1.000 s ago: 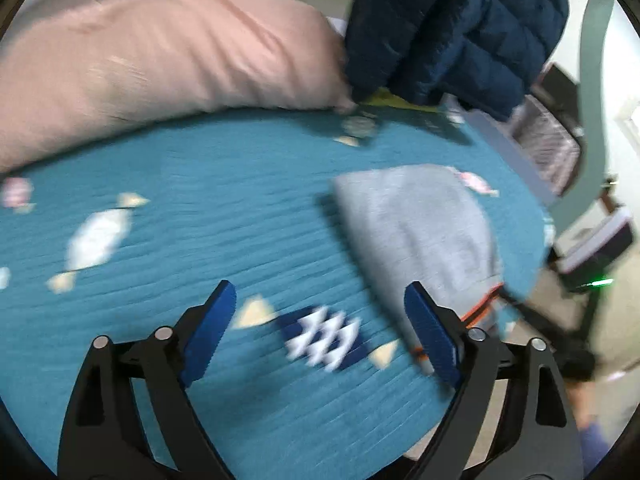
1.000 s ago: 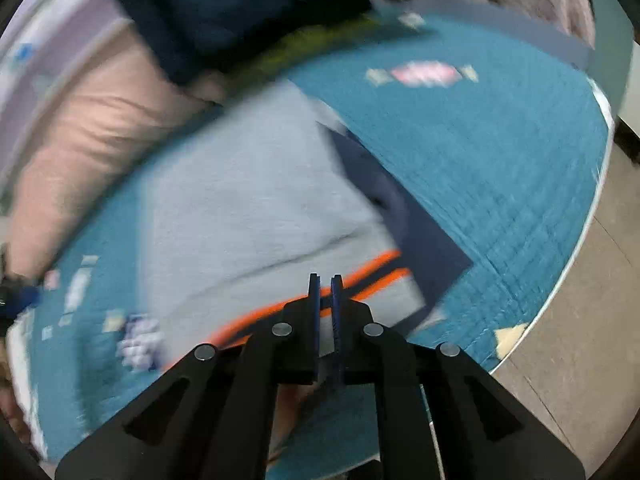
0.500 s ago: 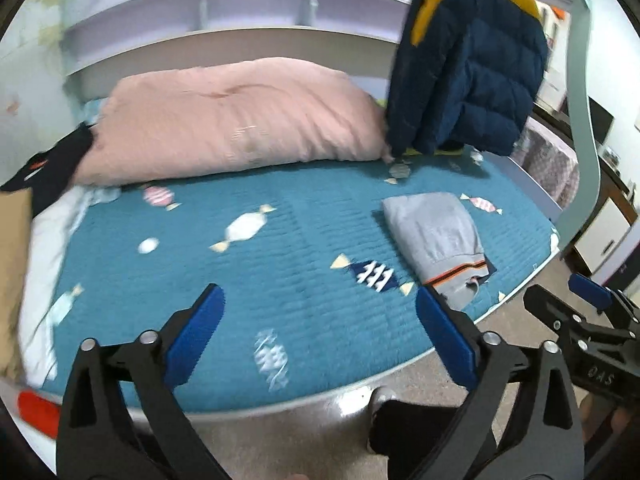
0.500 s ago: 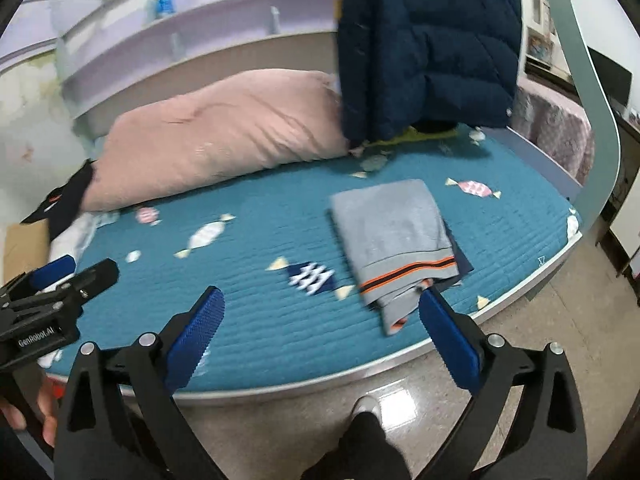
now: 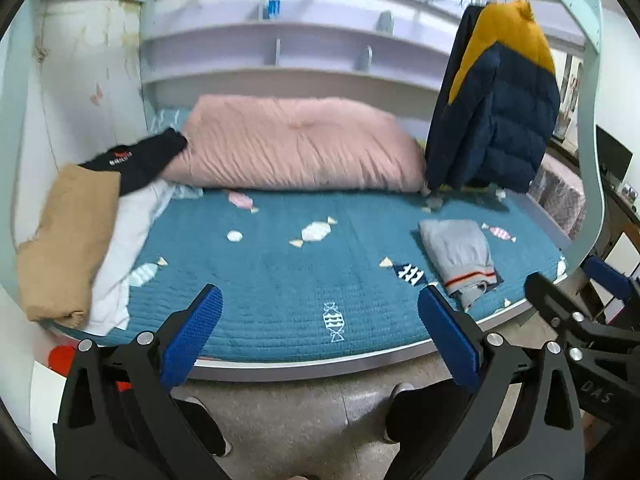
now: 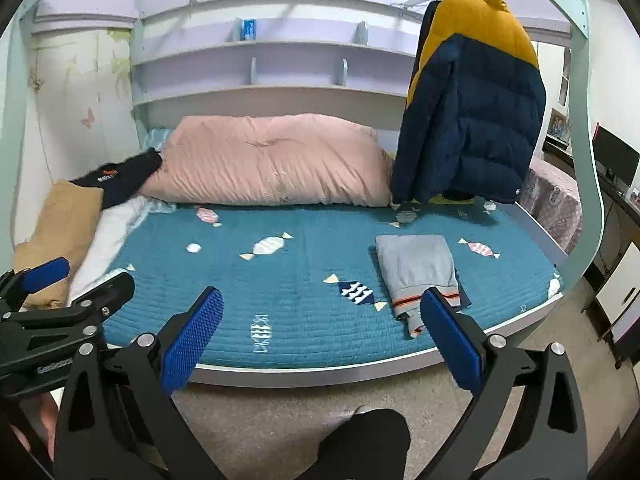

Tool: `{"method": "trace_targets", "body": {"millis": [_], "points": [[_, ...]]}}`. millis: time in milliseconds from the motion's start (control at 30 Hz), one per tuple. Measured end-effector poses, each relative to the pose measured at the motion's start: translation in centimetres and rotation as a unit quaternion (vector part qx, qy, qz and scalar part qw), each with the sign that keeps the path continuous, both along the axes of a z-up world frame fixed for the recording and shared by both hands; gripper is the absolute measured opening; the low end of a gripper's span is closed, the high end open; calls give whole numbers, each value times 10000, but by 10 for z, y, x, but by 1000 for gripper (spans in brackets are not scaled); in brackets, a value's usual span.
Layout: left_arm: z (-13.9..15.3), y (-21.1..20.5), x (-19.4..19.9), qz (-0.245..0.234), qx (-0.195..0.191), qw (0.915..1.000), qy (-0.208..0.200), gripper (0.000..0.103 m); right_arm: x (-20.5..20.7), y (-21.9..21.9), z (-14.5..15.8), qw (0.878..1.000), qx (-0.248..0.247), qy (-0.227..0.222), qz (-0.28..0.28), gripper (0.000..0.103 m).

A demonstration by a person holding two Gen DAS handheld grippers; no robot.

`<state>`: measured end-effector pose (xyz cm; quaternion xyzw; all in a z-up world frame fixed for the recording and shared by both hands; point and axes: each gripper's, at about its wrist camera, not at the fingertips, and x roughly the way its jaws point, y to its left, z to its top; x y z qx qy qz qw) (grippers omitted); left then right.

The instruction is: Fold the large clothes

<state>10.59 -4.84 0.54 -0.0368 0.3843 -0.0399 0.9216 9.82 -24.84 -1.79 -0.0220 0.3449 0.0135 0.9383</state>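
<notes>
Both tongs (image 5: pixel 320 340) (image 6: pixel 320 340) opened, withdrawn from bed (image 6: pixel 304 280).

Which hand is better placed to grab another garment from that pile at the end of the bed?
Probably the left. The clothes pile lies on the left tool's side, while the right tool faces the folded grey garment. Both tools are open and empty.

Left gripper (image 5: pixel 320 332), right gripper (image 6: pixel 322 332): black plastic arms, blue bumpy pads, shiny round screws, white letters on side; person wears black trousers (image 6: pixel 360 436), dark shoes (image 5: pixel 208 428)
</notes>
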Motion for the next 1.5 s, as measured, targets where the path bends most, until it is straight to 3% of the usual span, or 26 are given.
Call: {"method": "trace_targets", "body": {"millis": [133,533,900,1500], "points": [[22,14,-24,106,-63,9996,-258,98,-19,9,15,9998,8,-164,63,95],[63,21,-69,422,348,9948,-859,98,-50,22,39,9984,-43,-555,127,96],[73,11,-74,381,617,9907,-1153,98,-61,15,44,9970,-99,-762,-21,96],[75,-4,-69,245,508,9899,-1302,98,-62,-3,46,9961,-47,-847,-226,96]]}}
